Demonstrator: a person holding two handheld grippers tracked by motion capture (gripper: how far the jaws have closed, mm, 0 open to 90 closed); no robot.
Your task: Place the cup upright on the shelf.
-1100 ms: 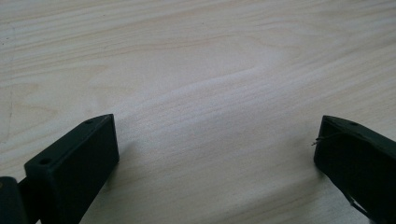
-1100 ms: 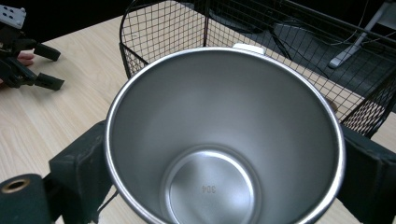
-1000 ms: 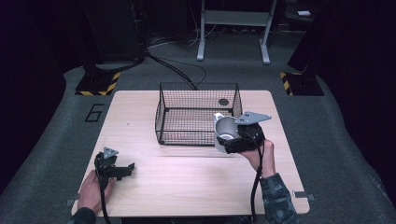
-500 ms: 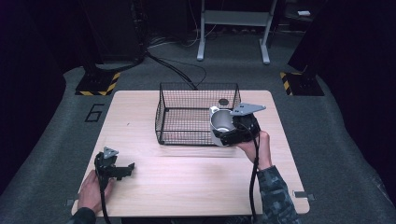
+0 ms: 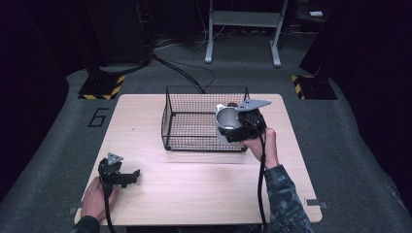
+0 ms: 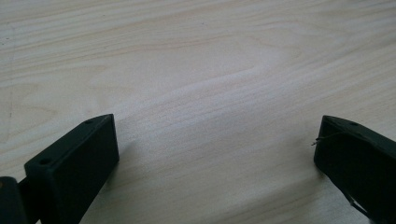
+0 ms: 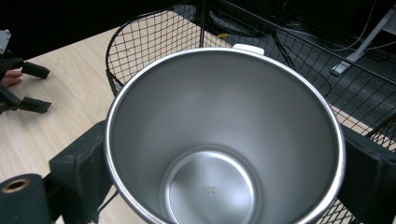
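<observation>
Right claw (image 5: 232,127) clamped across steel cup (image 7: 224,140): rigid, light, slick walls; grip near rim. Left claw (image 6: 215,154) apart, idle.

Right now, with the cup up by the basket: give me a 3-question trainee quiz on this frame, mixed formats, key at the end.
1. True or false: the right gripper is shut on the steel cup.
2. Multiple choice: where is the left gripper? A) inside the wire basket B) low over bare tabletop at the near left, jaws apart C) clamped on the cup's rim
3. Short answer: what is stamped on the inside bottom of the cup?

Key
1. True; its jaws press the cup's sides, at the wire basket's right near corner.
2. B; the table lies bare between its jaws.
3. The number 304.
</observation>
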